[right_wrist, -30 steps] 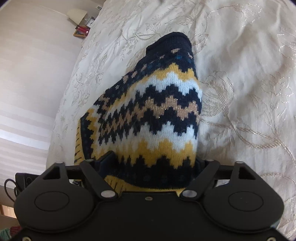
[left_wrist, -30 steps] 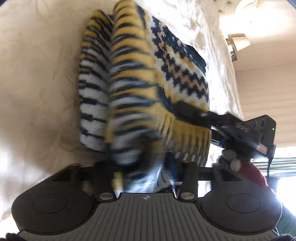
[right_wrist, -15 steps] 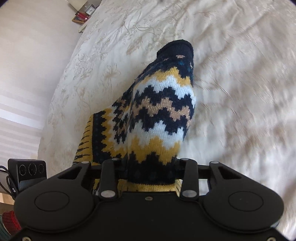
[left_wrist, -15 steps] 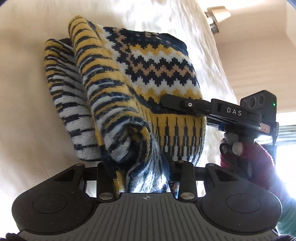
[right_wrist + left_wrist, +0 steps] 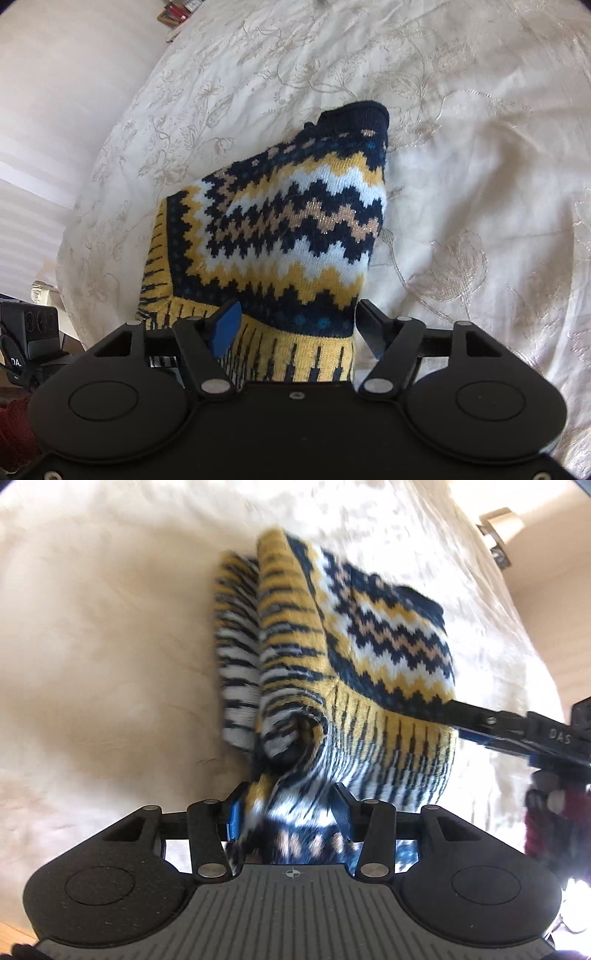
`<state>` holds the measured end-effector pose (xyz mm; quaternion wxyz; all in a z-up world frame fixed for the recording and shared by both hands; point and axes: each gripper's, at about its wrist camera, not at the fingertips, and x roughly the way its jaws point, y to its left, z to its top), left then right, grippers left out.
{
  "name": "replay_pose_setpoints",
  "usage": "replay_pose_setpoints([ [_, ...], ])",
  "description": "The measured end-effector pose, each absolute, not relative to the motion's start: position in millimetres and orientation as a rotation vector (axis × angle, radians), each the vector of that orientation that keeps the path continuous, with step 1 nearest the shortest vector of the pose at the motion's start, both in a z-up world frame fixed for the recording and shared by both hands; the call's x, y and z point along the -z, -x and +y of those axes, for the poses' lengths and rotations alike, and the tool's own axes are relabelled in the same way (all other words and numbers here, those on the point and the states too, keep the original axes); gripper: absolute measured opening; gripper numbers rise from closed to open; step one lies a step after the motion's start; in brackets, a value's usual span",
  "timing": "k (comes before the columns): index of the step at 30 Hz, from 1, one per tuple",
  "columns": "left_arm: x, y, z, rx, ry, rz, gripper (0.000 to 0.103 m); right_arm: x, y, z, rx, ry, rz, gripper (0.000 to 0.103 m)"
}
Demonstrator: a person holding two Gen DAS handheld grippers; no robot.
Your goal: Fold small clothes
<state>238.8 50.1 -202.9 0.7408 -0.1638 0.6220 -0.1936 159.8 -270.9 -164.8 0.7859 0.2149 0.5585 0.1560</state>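
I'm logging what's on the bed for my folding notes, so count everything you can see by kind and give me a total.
Knitted sweater: 1
Hand-held gripper: 2, the left hand-held gripper and the right hand-held gripper, each with its fingers spread around the sweater's hem
Embroidered cream bedspread: 1
Total: 4

The left hand-held gripper (image 5: 288, 814) had its jaws spread, with bunched knit of the folded sweater (image 5: 332, 672) lying between them. The sweater rested on the cream bed (image 5: 110, 627); the right hand-held gripper (image 5: 458, 709) touched its hem.
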Motion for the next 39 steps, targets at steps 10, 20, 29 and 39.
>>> replay_pose_setpoints([
  [10, 122, -255, 64, 0.477, 0.271, 1.149, 0.049, 144, -145, -297, -0.31, -0.456, 1.095, 0.079],
  [20, 166, -324, 27, 0.438, 0.153, 1.069, 0.058, 147, -143, -301, -0.206, -0.468, 1.071, 0.086],
  [29, 201, -323, 61, 0.434, 0.093, 1.156, 0.058, 150, -166, -288, -0.123, -0.44, 1.045, 0.088],
  [39, 203, -324, 63, 0.483, 0.081, 1.15, 0.058, 213, -230, -260, -0.011, -0.243, 1.215, 0.095],
])
